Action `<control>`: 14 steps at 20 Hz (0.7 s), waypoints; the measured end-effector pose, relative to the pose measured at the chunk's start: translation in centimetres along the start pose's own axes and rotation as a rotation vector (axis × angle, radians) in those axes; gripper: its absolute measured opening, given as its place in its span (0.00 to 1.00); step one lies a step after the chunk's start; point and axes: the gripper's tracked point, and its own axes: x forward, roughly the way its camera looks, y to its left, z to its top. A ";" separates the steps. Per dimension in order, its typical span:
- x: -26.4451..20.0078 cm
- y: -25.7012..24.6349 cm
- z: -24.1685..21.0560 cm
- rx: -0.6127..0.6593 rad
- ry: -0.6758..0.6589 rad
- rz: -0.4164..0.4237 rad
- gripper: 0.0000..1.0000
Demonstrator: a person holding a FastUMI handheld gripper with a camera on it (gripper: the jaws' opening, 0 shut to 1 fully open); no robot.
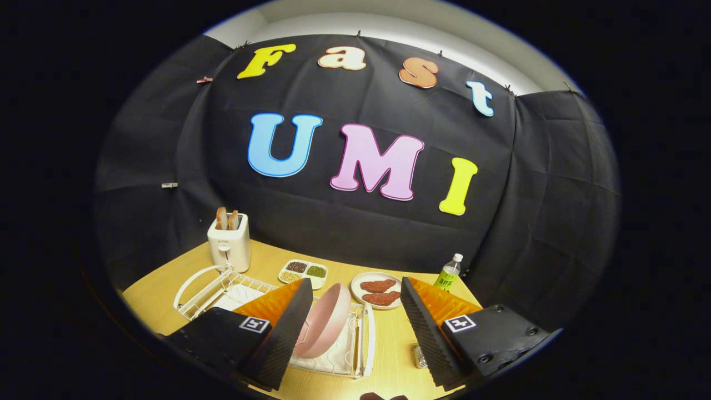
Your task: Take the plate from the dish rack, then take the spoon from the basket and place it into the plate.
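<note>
Yellowish wood worktop (389, 339) runs under everything, with black cloth hung as the booth wall behind it. Closest up, the gripper (355, 316) has its fingers spread wide apart with nothing held; the left finger (280, 339) sits over the dish rack and the right finger (425, 333) hangs over bare worktop. Between them, much closer to the left finger, a pink plate (325, 328) stands on edge in the white wire dish rack (355, 355), leaning a bit, right beside the finger, though I can't tell if they actually touch. The rack stretches off behind the left finger, where a looped white handle (194, 283) shows at its far end. There's a small shiny thing down by the right finger that I can't make out. Just beyond the fingers sits a white dish with two reddish meat slices (379, 291), and next to it a little divided tray of beans and seeds (304, 272). A green-labelled bottle (449, 273) stands near the wall past the right finger. Furthest back, a white toaster (229, 244) with two slices of toast sticking up.
</note>
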 end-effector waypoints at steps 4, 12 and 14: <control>4.2 1.0 -2.3 0.012 0.123 -0.021 0.97; 9.5 1.0 -9.9 0.116 0.437 -0.125 0.76; 9.8 1.0 -11.2 0.154 0.487 -0.146 0.70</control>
